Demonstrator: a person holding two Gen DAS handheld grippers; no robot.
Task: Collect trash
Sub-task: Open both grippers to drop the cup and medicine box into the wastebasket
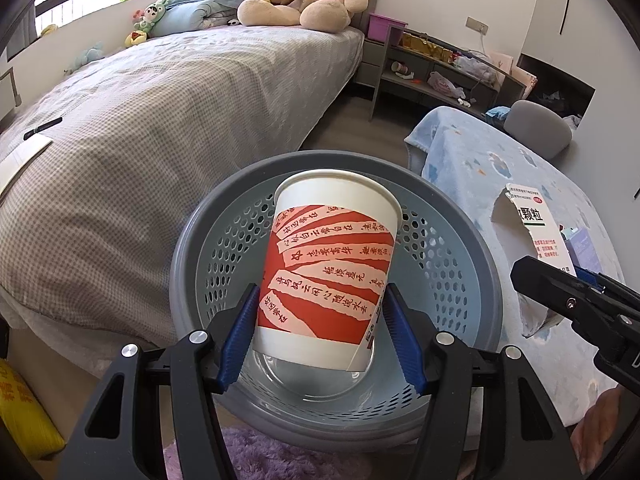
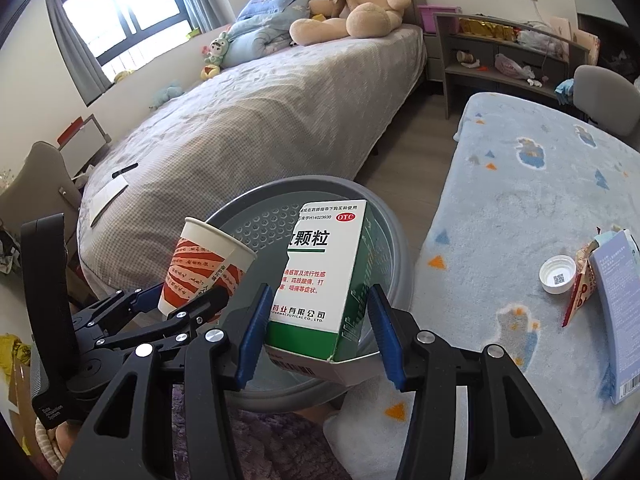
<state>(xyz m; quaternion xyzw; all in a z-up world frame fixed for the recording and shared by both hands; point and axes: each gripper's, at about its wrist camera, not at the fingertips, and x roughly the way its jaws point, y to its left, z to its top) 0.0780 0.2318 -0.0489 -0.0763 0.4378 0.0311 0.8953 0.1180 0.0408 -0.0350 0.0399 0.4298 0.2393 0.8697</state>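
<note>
My left gripper [image 1: 320, 320] is shut on a red-and-white paper cup [image 1: 328, 264], which hangs upright over the mouth of a grey perforated waste basket [image 1: 208, 248]. The right wrist view shows my right gripper [image 2: 316, 320] shut on a torn green-and-white medicine box [image 2: 316, 276], held above the near rim of the same basket [image 2: 396, 240]. That cup [image 2: 200, 264] and the left gripper [image 2: 176, 304] appear at the lower left there. The box [image 1: 532, 216] and the right gripper's fingers [image 1: 560, 300] show at the right of the left wrist view.
A bed [image 2: 260, 120] with a teddy bear [image 2: 352, 4] lies behind the basket. To the right, a blue blanket-covered surface [image 2: 520, 200] carries a white bottle cap [image 2: 557, 274], a torn red wrapper [image 2: 580, 284] and a pale blue box [image 2: 620, 320]. A purple rug [image 1: 260, 456] lies below.
</note>
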